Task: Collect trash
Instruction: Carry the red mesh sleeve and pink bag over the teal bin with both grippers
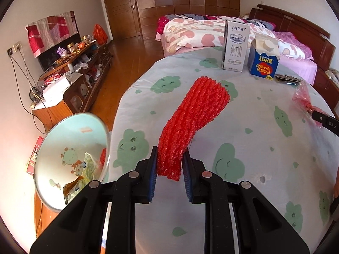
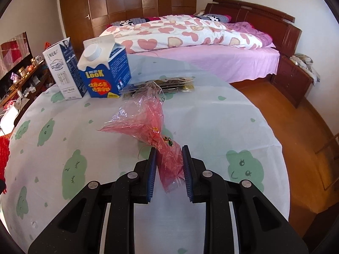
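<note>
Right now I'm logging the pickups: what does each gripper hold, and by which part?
The left gripper clamps the red foam net at its near end. The right gripper pinches the crumpled red plastic wrapper near its twisted near end.

Dark wrappers [image 1: 287, 80] half hidden behind blue carton [image 1: 263, 58].

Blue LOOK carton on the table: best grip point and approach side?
Grip the blue LOOK carton across its flat side walls, below the sloped top and round white cap. Probably come from the open table side; the white milk carton stands close on the other.
</note>
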A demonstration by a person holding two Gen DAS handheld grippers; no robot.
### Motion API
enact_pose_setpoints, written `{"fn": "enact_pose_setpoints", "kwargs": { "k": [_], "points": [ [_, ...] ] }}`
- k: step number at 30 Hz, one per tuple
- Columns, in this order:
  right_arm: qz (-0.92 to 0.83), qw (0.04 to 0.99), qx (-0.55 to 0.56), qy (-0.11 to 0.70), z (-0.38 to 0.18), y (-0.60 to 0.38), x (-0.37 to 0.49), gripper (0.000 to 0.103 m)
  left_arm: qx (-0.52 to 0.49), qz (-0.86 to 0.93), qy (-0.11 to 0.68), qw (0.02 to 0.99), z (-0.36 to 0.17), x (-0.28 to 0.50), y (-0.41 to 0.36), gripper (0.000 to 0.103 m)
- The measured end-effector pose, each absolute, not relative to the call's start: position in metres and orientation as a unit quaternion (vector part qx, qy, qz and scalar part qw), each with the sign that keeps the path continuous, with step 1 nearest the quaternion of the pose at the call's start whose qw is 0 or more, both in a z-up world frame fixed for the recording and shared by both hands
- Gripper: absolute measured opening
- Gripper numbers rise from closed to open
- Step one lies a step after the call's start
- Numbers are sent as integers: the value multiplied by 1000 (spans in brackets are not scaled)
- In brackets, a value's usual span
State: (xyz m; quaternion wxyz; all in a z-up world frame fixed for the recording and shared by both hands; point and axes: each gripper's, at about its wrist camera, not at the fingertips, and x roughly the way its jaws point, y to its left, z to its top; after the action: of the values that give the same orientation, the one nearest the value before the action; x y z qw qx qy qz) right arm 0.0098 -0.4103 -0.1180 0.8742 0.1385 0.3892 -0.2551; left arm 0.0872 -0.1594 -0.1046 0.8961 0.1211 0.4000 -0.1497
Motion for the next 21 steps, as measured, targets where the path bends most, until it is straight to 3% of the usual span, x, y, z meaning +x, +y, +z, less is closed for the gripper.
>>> {"fn": "enact_pose_setpoints", "kwargs": {
  "k": [21],
  "points": [
    [-170, 902, 142, 371, -98, -294, -8, 25, 77, -89, 398, 910, -98, 71, -70, 22]
  ]
}}
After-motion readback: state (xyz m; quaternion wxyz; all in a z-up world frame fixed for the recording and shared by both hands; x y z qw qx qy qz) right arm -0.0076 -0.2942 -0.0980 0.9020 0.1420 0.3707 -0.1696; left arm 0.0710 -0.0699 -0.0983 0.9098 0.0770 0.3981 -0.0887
